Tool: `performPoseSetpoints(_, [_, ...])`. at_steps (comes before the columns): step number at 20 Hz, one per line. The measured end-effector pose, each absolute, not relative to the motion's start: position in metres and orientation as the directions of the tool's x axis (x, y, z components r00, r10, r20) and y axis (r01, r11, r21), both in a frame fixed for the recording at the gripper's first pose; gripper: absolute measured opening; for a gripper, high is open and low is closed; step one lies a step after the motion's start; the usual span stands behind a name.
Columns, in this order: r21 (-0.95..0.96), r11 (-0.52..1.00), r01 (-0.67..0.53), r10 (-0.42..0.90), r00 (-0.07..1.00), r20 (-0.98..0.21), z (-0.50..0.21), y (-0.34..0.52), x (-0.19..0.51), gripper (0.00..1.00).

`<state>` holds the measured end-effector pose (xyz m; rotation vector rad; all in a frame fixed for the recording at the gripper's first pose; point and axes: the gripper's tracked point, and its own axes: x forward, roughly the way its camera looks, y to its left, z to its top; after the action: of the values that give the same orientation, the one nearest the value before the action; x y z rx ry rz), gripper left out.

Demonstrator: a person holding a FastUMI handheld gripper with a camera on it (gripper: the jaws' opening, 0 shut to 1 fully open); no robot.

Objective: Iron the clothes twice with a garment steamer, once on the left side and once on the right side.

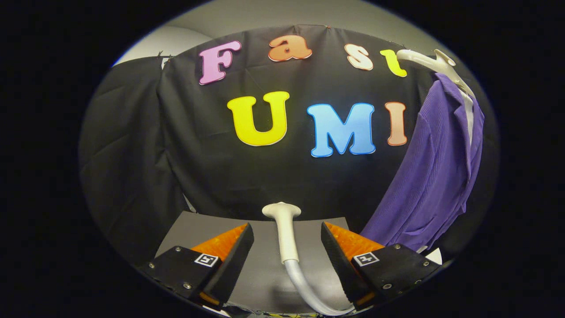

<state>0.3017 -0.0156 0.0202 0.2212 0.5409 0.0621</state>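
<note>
- Gripper view: your gripper [287, 247] holds its jaws apart, touching nothing.
- The white garment steamer head [284, 234] lies on the grey table [198, 229] between your fingers, its hose [304, 285] trailing back towards you.
- Right of the steamer, a purple shirt [432, 176] hangs on a white hanger [435, 62].

no readable text, coded squares on tongs [287, 247]

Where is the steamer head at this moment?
In the gripper view, the steamer head stands between the open gripper fingers, untouched by either, on the grey surface; the purple garment hangs beyond, to its right.
</note>
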Motion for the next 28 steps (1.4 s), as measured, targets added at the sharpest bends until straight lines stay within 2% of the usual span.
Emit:
performPoseSetpoints(7, [0.226, 0.967, 0.116, 0.07, 0.733, -0.676, -0.037, -0.025, 0.357, 0.94])
performPoseSetpoints(11, [0.169, 0.979, 0.112, 0.065, 0.618, -0.784, -0.081, -0.016, 0.375, 0.93])
performPoseSetpoints(18, [0.239, 0.965, 0.11, 0.139, 0.558, -0.818, -0.107, 0.011, 0.39, 0.91])
performPoseSetpoints(22, [0.271, 0.955, 0.124, 0.166, 0.531, -0.831, -0.124, 0.026, 0.387, 0.83])
performPoseSetpoints(24, [0.239, 0.964, 0.121, 0.149, 0.499, -0.854, -0.137, 0.029, 0.381, 0.74])
performPoseSetpoints(25, [0.226, 0.966, 0.127, 0.126, 0.534, -0.836, -0.139, 0.029, 0.393, 0.69])
performPoseSetpoints(27, [0.187, 0.974, 0.127, 0.091, 0.536, -0.839, -0.144, 0.031, 0.389, 0.58])
performPoseSetpoints(28, [0.161, 0.981, 0.112, 0.074, 0.55, -0.832, -0.139, 0.029, 0.388, 0.56])
